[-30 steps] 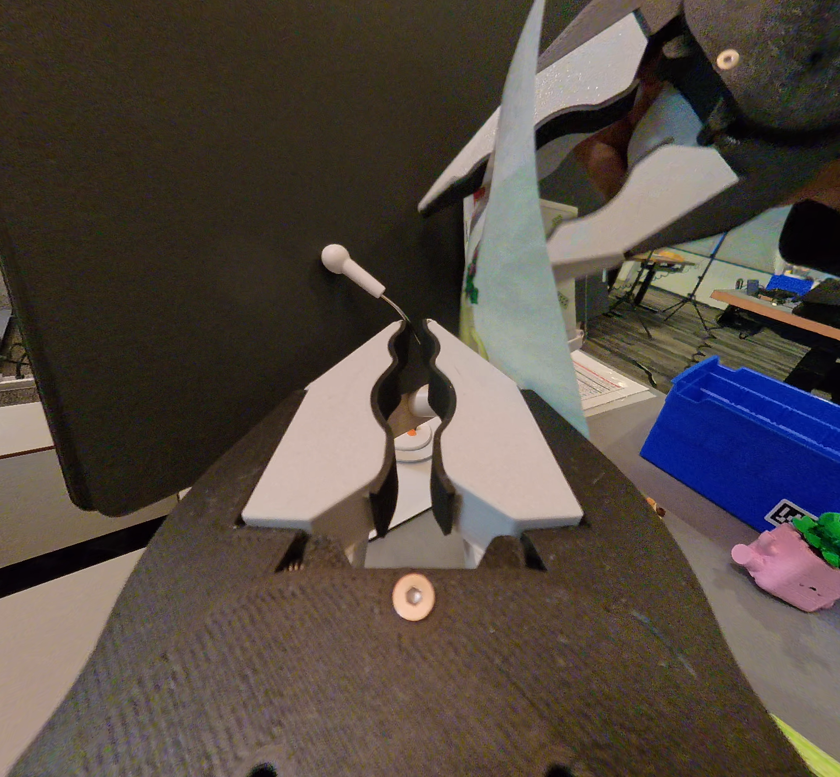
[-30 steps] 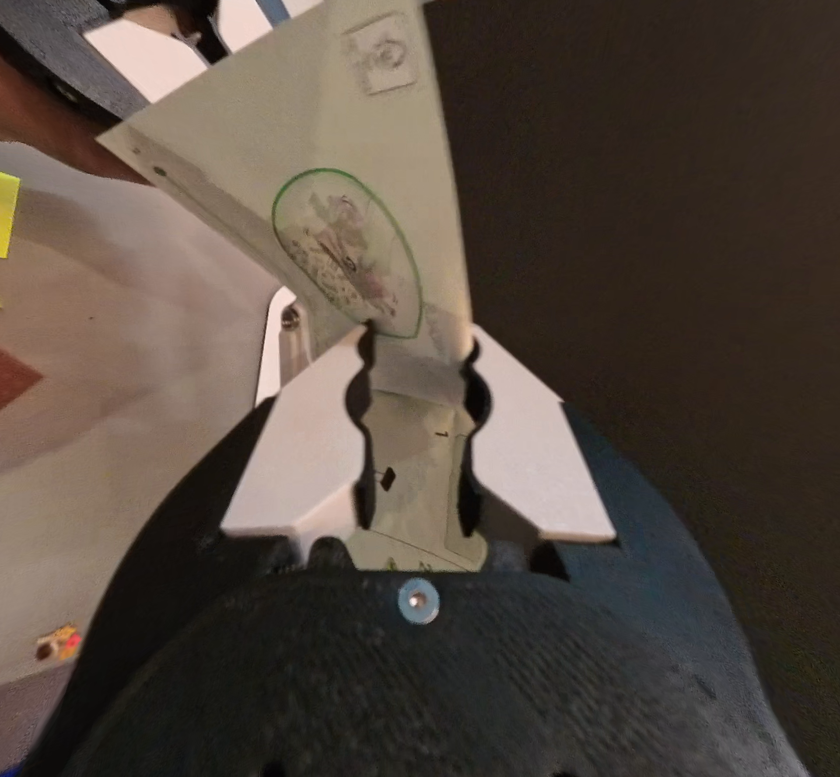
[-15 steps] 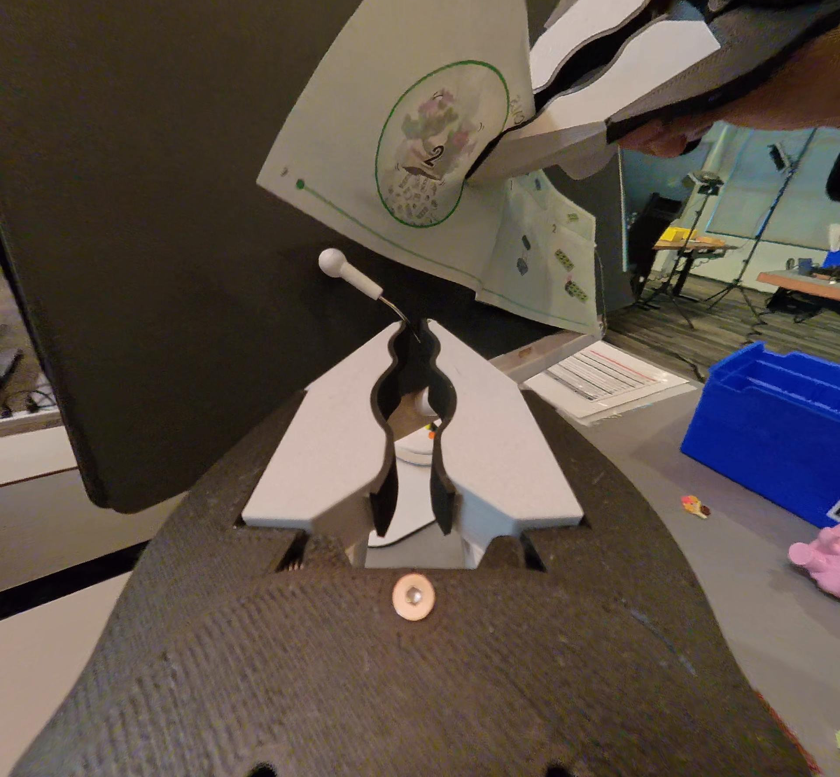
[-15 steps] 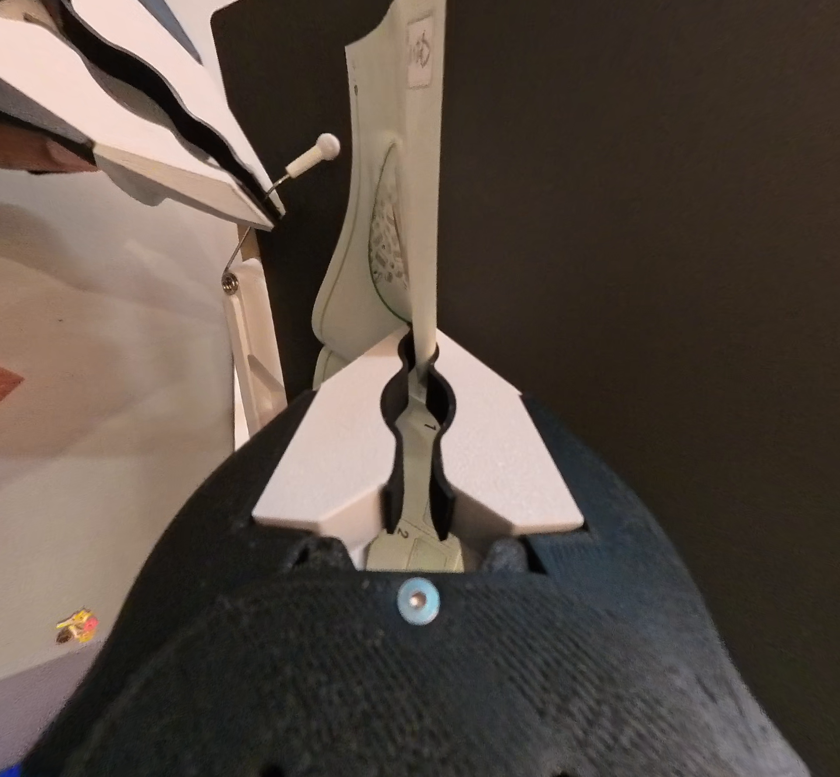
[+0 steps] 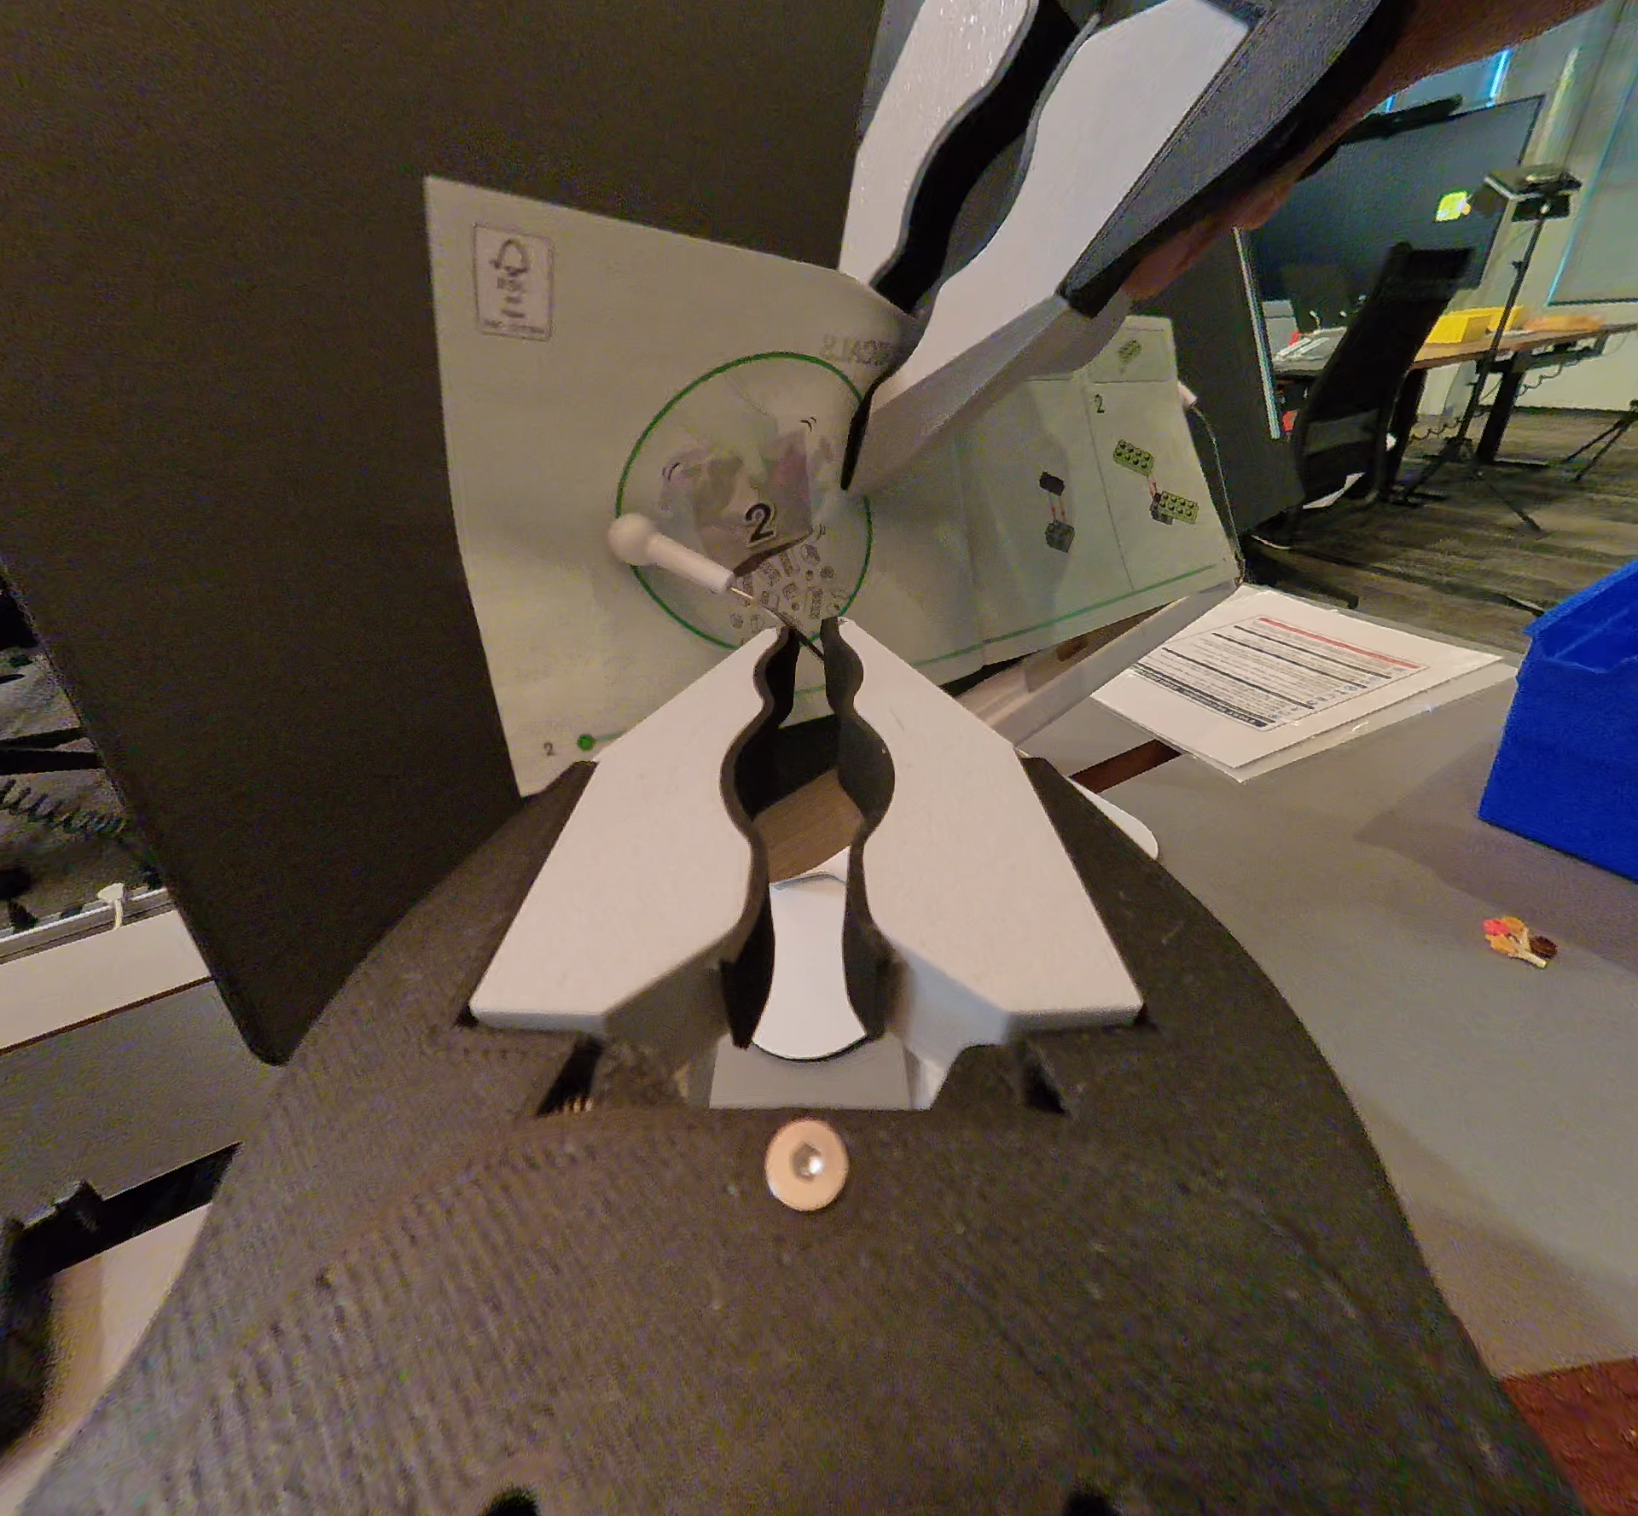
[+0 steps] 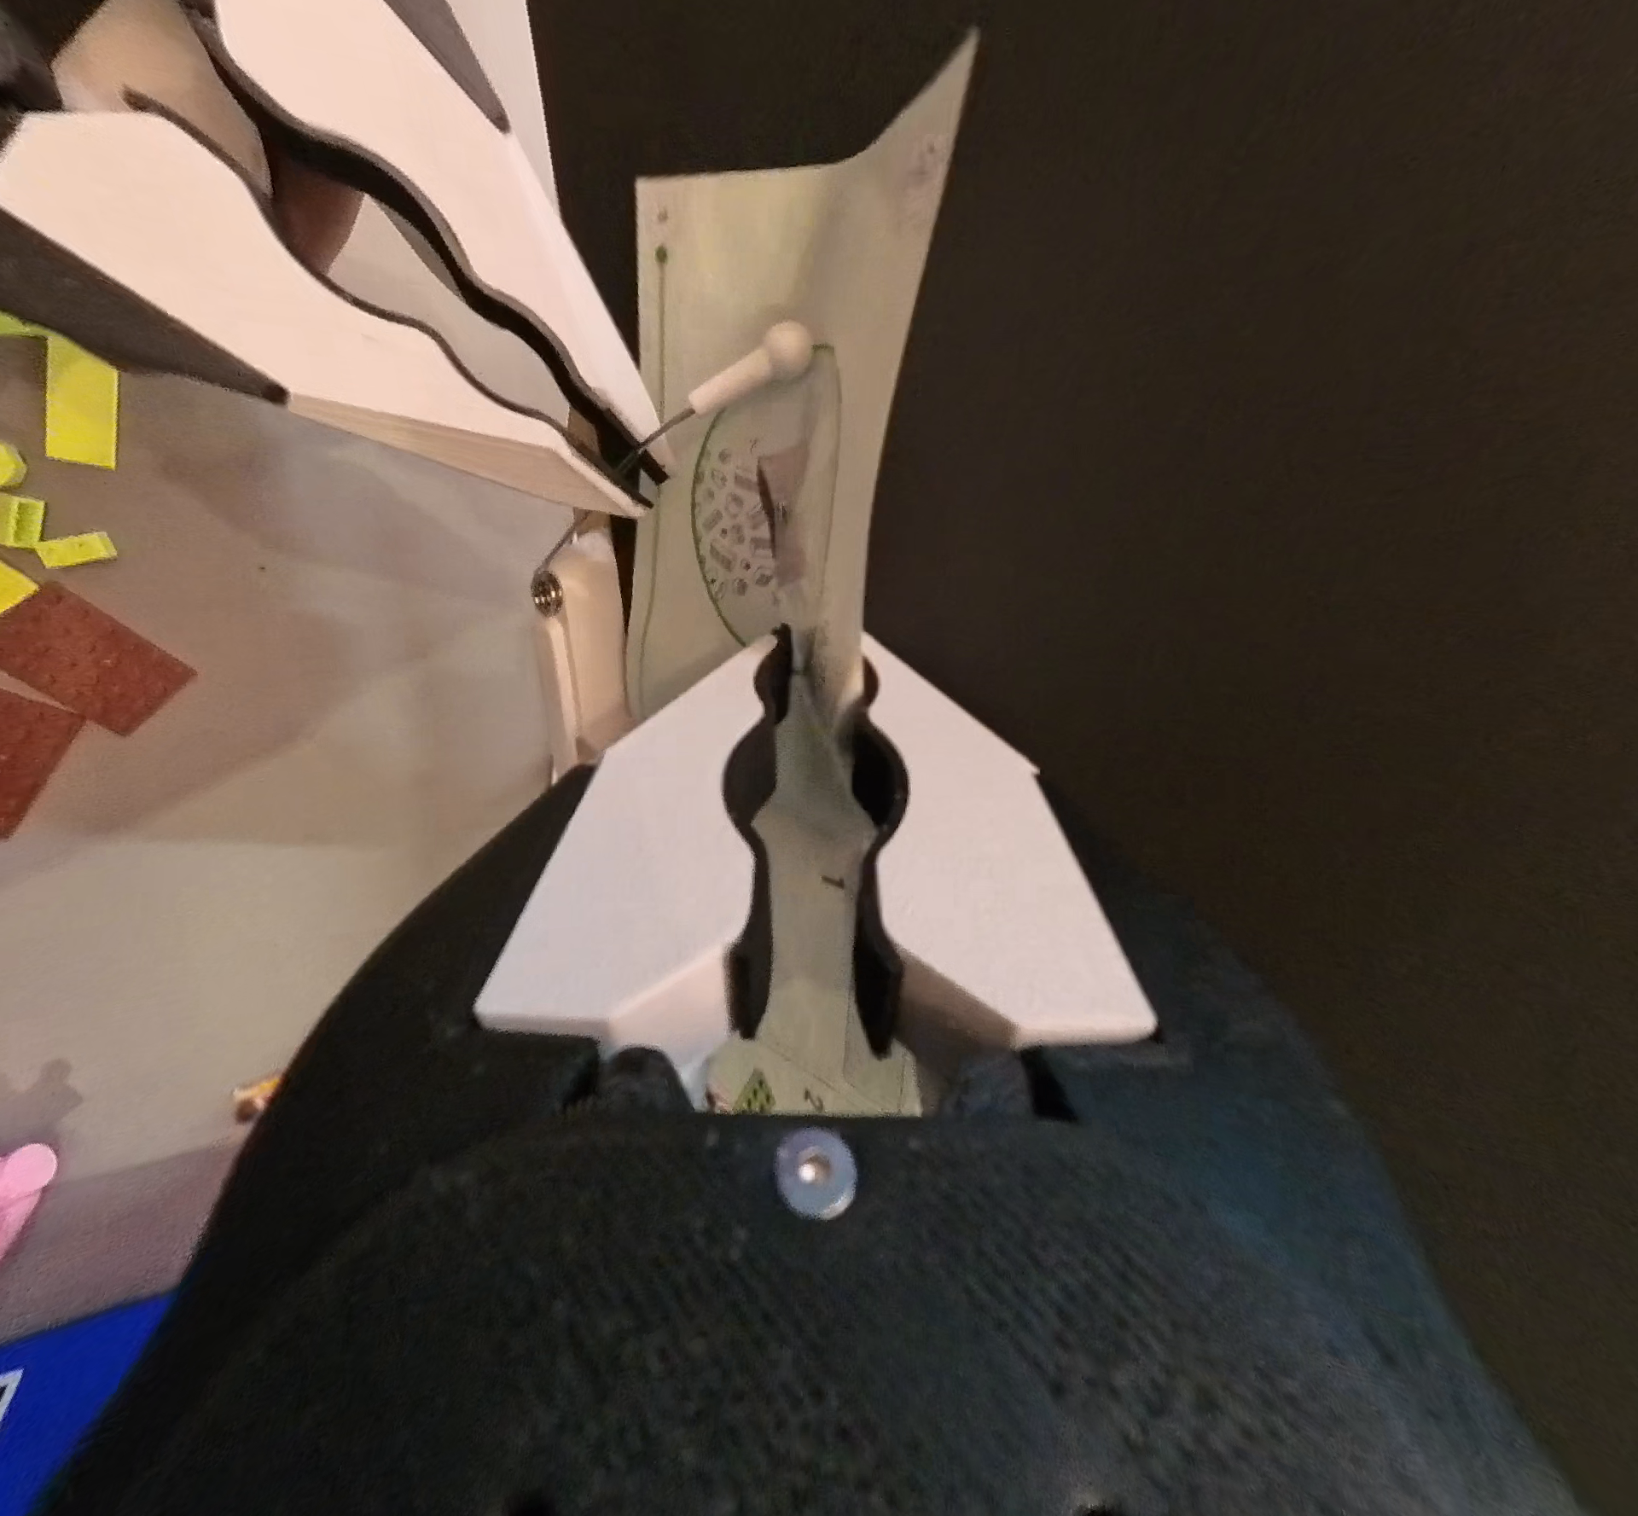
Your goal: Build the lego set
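The lego instruction booklet (image 5: 549, 454) stands open on a white stand against a black board. My left gripper (image 5: 802, 631) is shut on the thin wire of the stand's page holder, whose white ball tip (image 5: 634, 538) sits in front of the turned page. My right gripper (image 6: 815, 640) is shut on that page (image 6: 771, 303) near its inner edge; in the left wrist view it (image 5: 873, 410) comes in from the upper right. In the right wrist view my left gripper (image 6: 643, 481) pinches the wire below the ball tip (image 6: 784, 348).
A black board (image 5: 266, 321) rises behind the stand. A blue bin (image 5: 1578, 764), a laminated sheet (image 5: 1285, 676) and a small orange piece (image 5: 1520, 937) lie to the right. Yellow-green pieces (image 6: 80, 410), brown plates (image 6: 80, 658) and a pink piece (image 6: 18, 1190) lie on the table. Tip to tip, the grippers are about 5 cm apart. About 30 cm separates my left fingertips from the small orange piece (image 5: 1520, 937).
My right gripper has swung the page from edge-on over to the left, so it now lies nearly flat behind the ball tip. My left gripper has kept hold of the wire.
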A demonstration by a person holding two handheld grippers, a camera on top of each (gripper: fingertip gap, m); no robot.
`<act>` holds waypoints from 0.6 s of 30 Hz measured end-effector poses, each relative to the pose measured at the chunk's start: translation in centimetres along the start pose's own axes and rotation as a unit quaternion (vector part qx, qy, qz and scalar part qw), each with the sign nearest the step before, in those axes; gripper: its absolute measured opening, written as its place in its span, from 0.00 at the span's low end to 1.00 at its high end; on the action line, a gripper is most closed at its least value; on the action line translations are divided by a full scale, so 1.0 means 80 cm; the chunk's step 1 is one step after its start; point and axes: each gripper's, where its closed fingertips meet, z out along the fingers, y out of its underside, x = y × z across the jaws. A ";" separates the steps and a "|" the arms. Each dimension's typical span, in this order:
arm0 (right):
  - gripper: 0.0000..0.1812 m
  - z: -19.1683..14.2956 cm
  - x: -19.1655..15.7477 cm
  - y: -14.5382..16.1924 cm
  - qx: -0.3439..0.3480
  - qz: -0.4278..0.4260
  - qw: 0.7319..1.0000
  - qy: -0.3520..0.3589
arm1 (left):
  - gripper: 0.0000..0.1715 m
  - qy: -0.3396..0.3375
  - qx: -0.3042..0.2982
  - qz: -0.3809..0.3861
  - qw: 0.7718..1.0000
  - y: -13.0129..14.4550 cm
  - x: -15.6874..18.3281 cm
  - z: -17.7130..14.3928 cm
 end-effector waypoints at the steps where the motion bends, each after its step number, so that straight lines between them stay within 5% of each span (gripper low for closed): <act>1: 0.08 -0.002 0.000 -0.004 0.011 0.005 1.000 0.005 | 0.02 0.000 0.000 0.001 1.000 0.000 0.000 0.000; 3: 0.16 -0.007 0.002 -0.012 0.037 0.015 0.999 0.020 | 0.02 0.000 0.000 0.005 1.000 0.000 0.001 -0.001; 18: 0.11 -0.012 0.021 -0.022 0.065 -0.001 0.988 0.143 | 0.03 0.000 0.005 0.006 1.000 -0.004 -0.005 -0.008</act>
